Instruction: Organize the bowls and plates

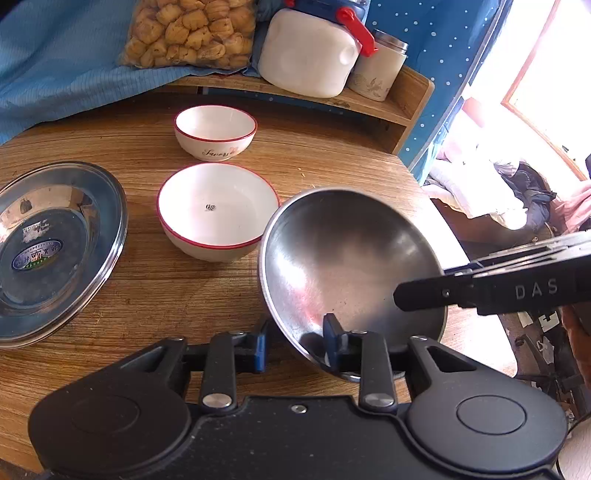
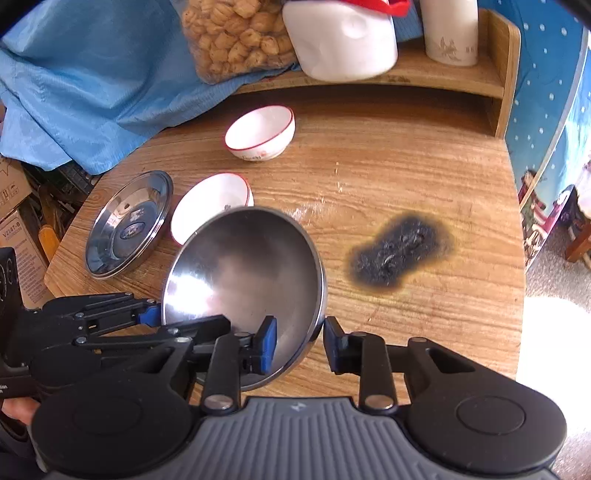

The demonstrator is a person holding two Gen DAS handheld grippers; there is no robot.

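A steel bowl (image 1: 351, 258) is tilted above the wooden table (image 1: 177, 288), with both grippers at its rim. My left gripper (image 1: 295, 343) straddles its near rim, one pad inside and one outside; the jaws look closed on it. My right gripper (image 2: 300, 345) straddles the rim too (image 2: 243, 266), one pad inside and one outside with a gap. A large white red-rimmed bowl (image 1: 218, 210) sits behind the steel bowl. A small white red-rimmed bowl (image 1: 216, 131) stands further back. A steel plate (image 1: 48, 251) lies at the left.
A wooden shelf (image 1: 369, 99) at the back carries a bag of dried food (image 1: 192, 31), a white jar with a red clip (image 1: 310, 55) and a canister (image 1: 380, 70). Blue cloth (image 1: 62, 59) drapes at the left. A burn mark (image 2: 400, 254) scars the table at the right.
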